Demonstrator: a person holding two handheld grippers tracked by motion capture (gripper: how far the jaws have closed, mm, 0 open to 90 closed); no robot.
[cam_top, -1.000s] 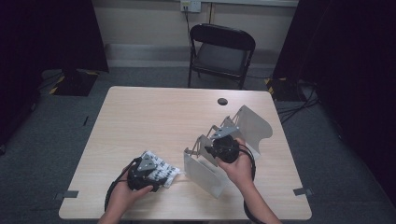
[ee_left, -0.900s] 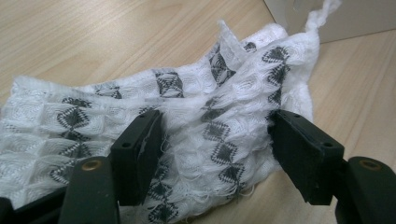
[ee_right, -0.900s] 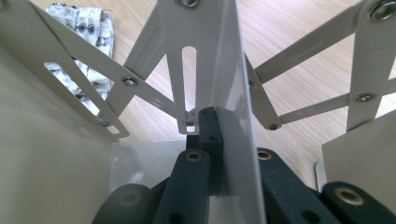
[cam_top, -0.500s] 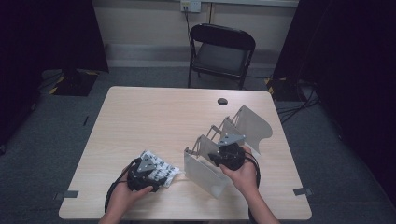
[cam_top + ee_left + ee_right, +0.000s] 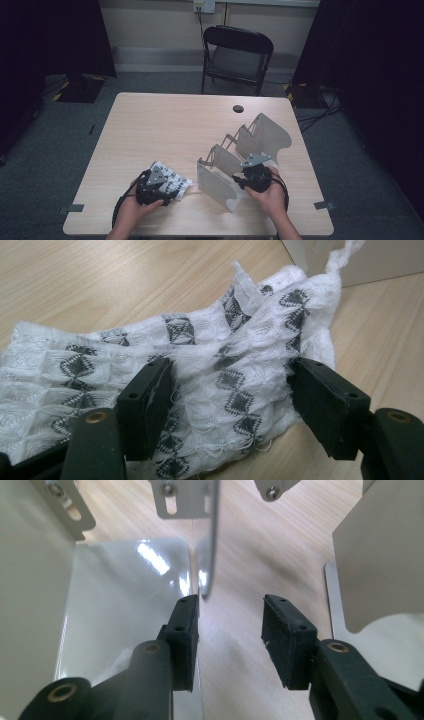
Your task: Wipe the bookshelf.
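Up close, the left gripper view shows the left tongs [image 5: 230, 405] pressed on both sides of a white cloth with dark diamonds [image 5: 200, 360], bunched on the desk [image 5: 160, 125] near its front edge. From above, the right tongs [image 5: 246, 181] sit low among the metal rack's [image 5: 250, 150] plates. Their jaws have just been opening, with one thin plate edge [image 5: 212, 540] beside the left pad, and bare wood lies between.

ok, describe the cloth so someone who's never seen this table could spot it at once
Start from the light wooden table and look to its near left corner, left of the grey metal divider rack. The cloth lies crumpled flat on the wood, with the left gripper set over it, jaws either side of a fold. It is the one soft thing there: white, textured, patterned with dark grey diamond shapes.
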